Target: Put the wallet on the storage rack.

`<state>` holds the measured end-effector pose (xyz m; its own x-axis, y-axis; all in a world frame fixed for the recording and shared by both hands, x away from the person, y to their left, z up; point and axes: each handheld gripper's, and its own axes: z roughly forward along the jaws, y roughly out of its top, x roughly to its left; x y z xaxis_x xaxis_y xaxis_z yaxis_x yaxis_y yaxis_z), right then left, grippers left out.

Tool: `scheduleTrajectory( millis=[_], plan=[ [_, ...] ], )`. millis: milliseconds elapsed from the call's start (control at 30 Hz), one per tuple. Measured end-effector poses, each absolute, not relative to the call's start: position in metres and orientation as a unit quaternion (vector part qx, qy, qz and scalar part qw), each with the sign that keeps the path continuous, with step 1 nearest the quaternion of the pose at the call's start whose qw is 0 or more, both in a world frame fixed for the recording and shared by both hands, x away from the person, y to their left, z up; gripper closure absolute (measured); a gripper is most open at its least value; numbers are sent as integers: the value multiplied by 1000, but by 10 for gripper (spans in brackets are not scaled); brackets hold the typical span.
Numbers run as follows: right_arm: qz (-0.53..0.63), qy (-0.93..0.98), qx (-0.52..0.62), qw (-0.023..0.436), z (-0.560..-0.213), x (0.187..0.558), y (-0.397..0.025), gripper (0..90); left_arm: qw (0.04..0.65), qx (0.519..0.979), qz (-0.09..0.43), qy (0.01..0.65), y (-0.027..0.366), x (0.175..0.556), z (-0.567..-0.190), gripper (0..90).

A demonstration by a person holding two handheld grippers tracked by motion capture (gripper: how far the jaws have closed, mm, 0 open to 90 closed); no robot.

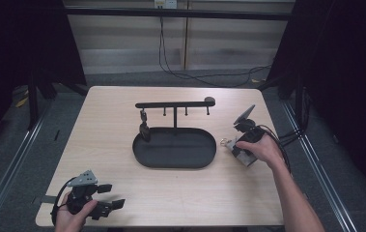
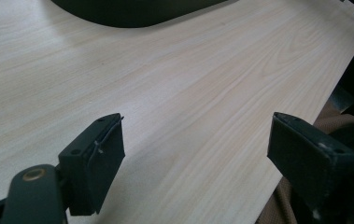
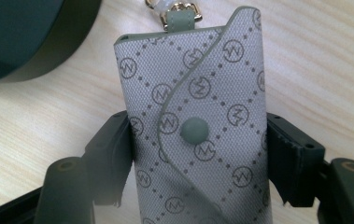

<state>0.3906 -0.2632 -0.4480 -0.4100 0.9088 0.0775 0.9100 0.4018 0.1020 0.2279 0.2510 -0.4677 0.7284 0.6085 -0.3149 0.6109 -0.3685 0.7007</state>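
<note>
Grey key pouch (image 3: 198, 135) (snap-buttoned) clamped by right hand-held gripper (image 3: 198, 154); left hand-held gripper (image 2: 198, 154) gapes, holding nothing

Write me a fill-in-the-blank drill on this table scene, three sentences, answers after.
1. The right gripper has its jaws on either side of a grey patterned ____.
2. The left gripper has its jaws ____, over bare table.
3. One item hangs from the rack above the black oval ____.

Answers: key pouch; open; tray.

Woven grey cloth on pouch (image 3: 198, 135), printed, with matt rubbery snap (image 3: 194, 129) and shiny gold metal clasp (image 3: 180, 8). Pale smooth wood-grain table (image 2: 212, 79). Matt black tray (image 1: 175, 147). Matt black plastic jaws.
</note>
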Motion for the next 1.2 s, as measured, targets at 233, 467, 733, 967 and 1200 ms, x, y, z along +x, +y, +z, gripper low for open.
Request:
scheduleTrajectory(
  millis=[233, 467, 733, 967, 1200],
  plan=[
    [-74, -833, -549, 2, -440, 386, -267, 312, 423, 829, -1, 366, 250, 227, -468, 187],
    [-79, -828, -555, 2, -433, 384, -271, 313, 421, 830, -2, 367, 250, 227, -468, 187],
    [-84, -828, -554, -1, -419, 384, -269, 314, 421, 830, -3, 366, 250, 227, -468, 187],
    [-86, -831, -549, 1, -411, 384, -267, 314, 418, 829, -5, 371, 249, 227, -469, 187],
    [-82, -830, -551, -8, -397, 384, -268, 314, 419, 830, -6, 368, 250, 227, -469, 186]
  ],
)
